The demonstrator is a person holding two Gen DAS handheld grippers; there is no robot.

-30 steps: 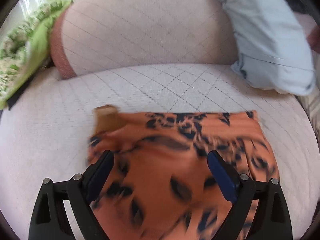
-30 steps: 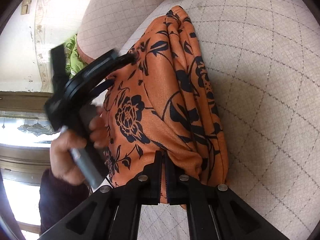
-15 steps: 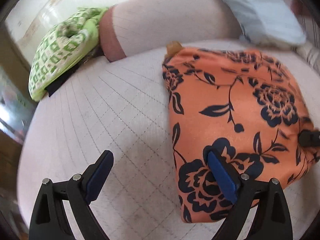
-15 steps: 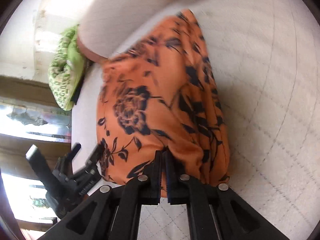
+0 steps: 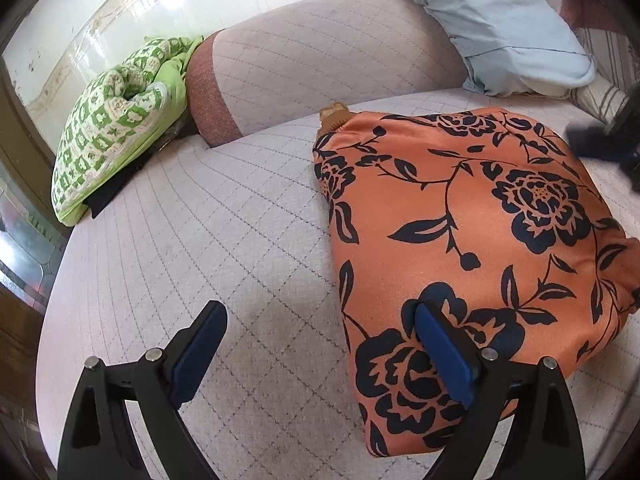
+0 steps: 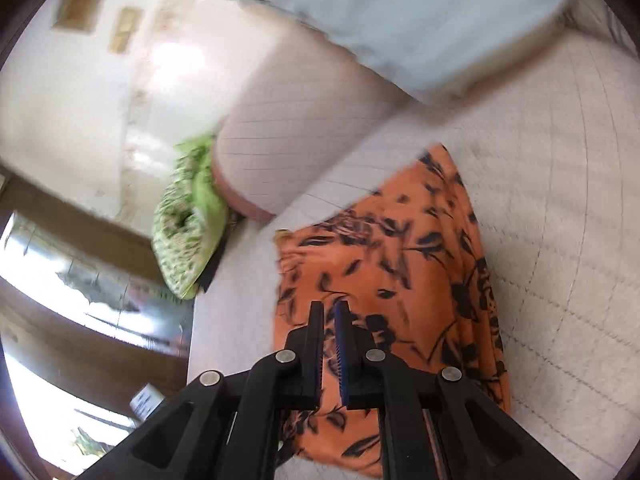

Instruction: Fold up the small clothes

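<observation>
Orange cloth (image 5: 472, 232): a small piece of clothing with dark blue flowers, folded into a puffy bundle. It lies flat on the sofa seat (image 5: 208, 216), on the right side in the left camera's view.
Tan tag (image 5: 334, 114): a little tan bit sticks out at the far corner of the cloth, next to the sofa back (image 5: 320, 56).
Left gripper (image 5: 320, 344): its two blue-padded fingers are spread wide apart and hold nothing. The right-hand finger is in front of the near edge of the cloth. The other finger is over bare seat.
Right gripper (image 6: 330, 344): its fingers are close together with only a thin gap between them. It is above the near part of the orange cloth (image 6: 384, 280). This picture is blurry, but no cloth seems to be pinched between the fingers.
Green cushion (image 5: 116, 120): a green and white patterned cushion sits at the far left end of the seat, beside the sofa back.
Blue pillow (image 5: 492, 20): a pale blue pillow leans on the sofa back, behind the cloth.
</observation>
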